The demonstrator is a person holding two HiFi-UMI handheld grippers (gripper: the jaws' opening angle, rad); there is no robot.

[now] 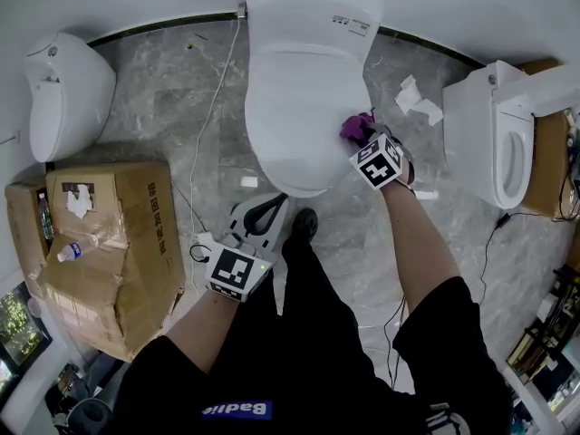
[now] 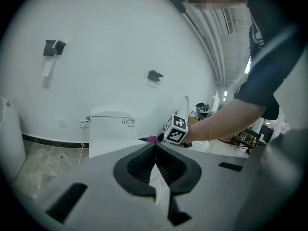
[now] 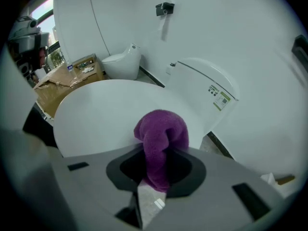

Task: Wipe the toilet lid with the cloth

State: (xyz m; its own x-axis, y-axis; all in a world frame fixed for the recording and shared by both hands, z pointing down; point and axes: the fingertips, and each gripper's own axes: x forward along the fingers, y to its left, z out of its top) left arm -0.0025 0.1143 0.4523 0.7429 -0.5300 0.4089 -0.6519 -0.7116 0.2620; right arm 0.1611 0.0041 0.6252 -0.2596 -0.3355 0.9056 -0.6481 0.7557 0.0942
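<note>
Cloth (image 3: 161, 143), purple and bunched into a thick fold, is clamped between the jaws of the right gripper (image 3: 156, 165). One end is tucked down between the dark pads and the rounded bulk bulges out past the fingertips. In the head view the cloth (image 1: 356, 127) sits at the right edge of the closed toilet lid (image 1: 299, 107), about halfway along its length, with the right gripper (image 1: 362, 136) coming in from the right and slightly in front. The bulge appears to press on the white lid (image 3: 106, 109), though the contact itself cannot be seen.

The left gripper (image 1: 267, 208) hangs low in front of the bowl, well apart from the cloth. In its own view the left gripper (image 2: 155, 158) has its ribbed pads brought together at the tips with nothing between them.

The lid is smooth, glossy white and down, and behind it is the tank (image 1: 308, 7) with a small label. The floor (image 1: 154, 107) is grey marbled tile and the wall is plain white. A white cable (image 1: 213, 107) runs across the floor left of the toilet. Another white toilet (image 1: 63, 89) stands to the left, and a third toilet (image 1: 494, 134), with its seat showing, to the right. Crumpled paper (image 1: 417, 101) lies on the floor between the middle and right ones. A cardboard box (image 1: 109, 243) at the lower left carries a plastic bottle (image 1: 77, 249).
</note>
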